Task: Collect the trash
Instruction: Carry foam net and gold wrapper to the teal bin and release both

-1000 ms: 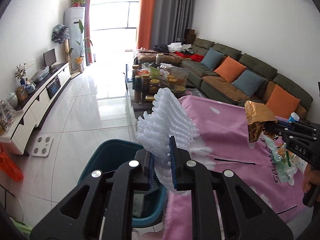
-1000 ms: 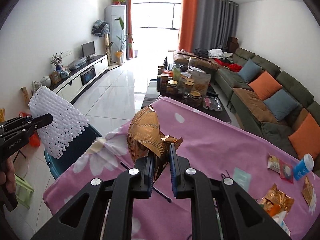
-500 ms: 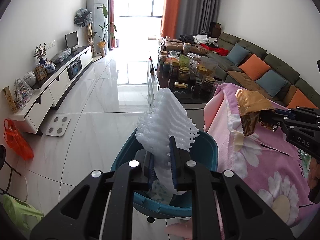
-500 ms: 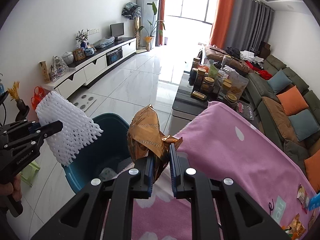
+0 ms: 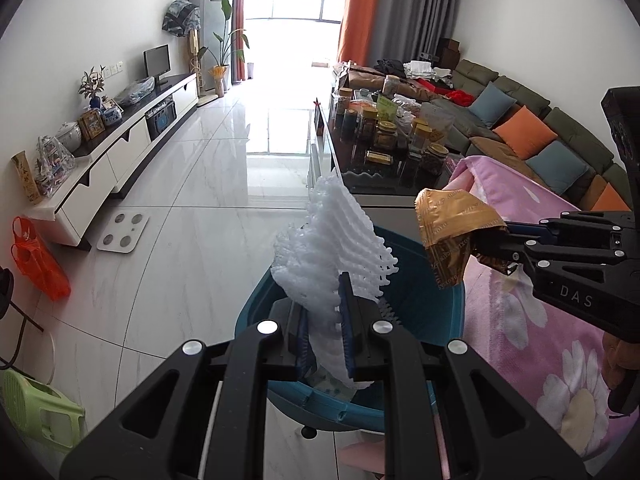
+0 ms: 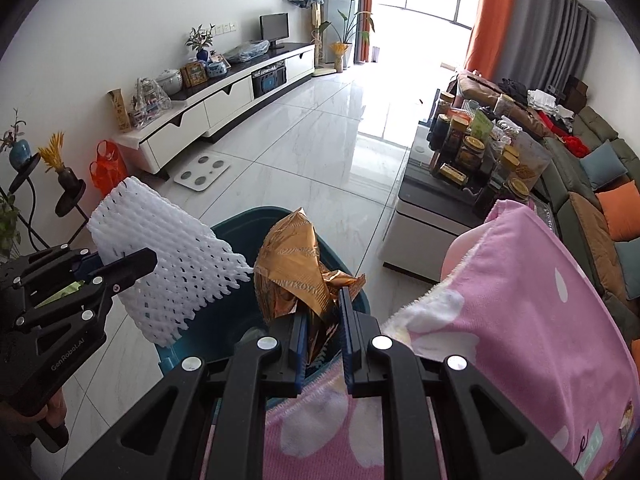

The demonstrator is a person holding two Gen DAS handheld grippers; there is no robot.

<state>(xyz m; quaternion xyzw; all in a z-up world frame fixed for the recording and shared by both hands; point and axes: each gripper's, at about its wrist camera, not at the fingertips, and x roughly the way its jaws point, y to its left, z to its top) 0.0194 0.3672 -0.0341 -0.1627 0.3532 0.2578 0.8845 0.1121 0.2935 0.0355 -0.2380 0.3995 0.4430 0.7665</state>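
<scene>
Currently both grippers are over the teal trash bin (image 5: 448,312) on the tiled floor, beside the table's pink flowered cloth (image 6: 520,320). Left gripper (image 5: 324,320): jaws clamped on a white foam fruit net (image 5: 332,252), which stands up above the bin's opening. Right gripper (image 6: 322,330): jaws closed on a crumpled gold foil wrapper (image 6: 292,268), held above the bin's rim nearest the cloth. Net and wrapper are just beside each other, not touching.

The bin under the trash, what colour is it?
The bin is dark teal blue, plain with no pattern. It shows best in the left wrist view.
</scene>
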